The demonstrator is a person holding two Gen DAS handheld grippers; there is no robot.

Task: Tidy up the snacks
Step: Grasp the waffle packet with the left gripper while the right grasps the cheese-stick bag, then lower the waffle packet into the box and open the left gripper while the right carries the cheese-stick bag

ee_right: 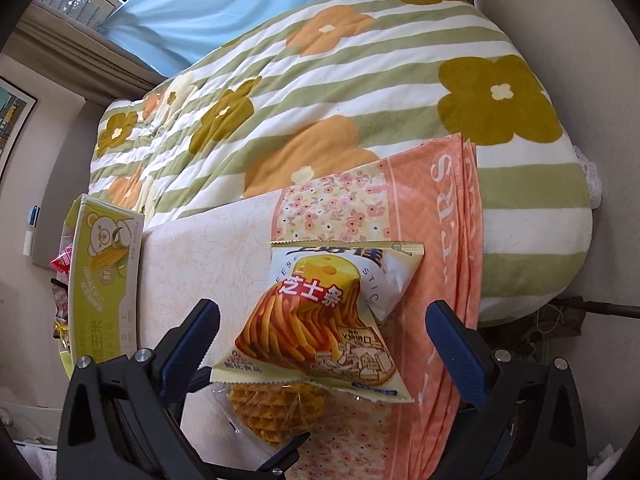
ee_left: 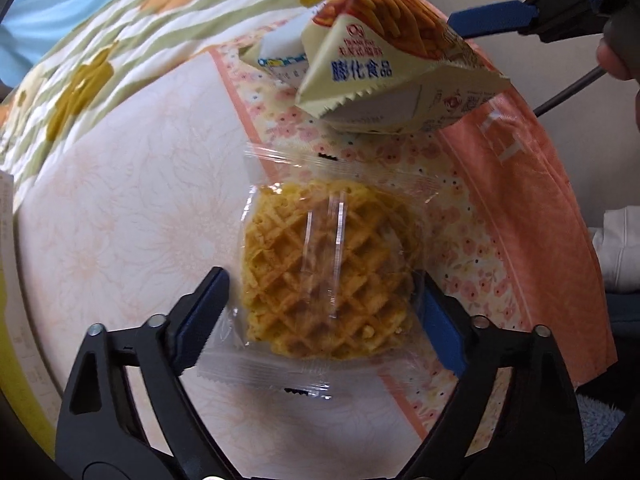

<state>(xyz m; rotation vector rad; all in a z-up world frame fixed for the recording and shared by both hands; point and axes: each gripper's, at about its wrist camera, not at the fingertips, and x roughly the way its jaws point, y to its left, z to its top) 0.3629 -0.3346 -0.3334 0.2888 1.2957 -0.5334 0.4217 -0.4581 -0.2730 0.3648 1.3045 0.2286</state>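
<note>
A round golden waffle in a clear wrapper [ee_left: 320, 264] lies on the pale floral cloth [ee_left: 120, 200]. My left gripper [ee_left: 320, 280] points down over it with one finger on each side. The right pad is at the wrapper's edge, and a thin gap shows at the left pad. Just beyond lies a cheese-stick bag [ee_left: 384, 68], cream and orange, partly over the waffle [ee_right: 272, 412]. My right gripper [ee_right: 322, 306] hangs open above that bag [ee_right: 320, 312], both fingers well clear of it. One blue finger [ee_left: 492, 16] of it shows in the left wrist view.
A green corn-snack box [ee_right: 104, 280] stands at the cloth's left edge, with more packets [ee_right: 60, 264] behind it. The cloth's peach border [ee_right: 440, 216] lies on a striped flower quilt [ee_right: 320, 80]. A person's fingertip [ee_left: 616, 60] shows at the right.
</note>
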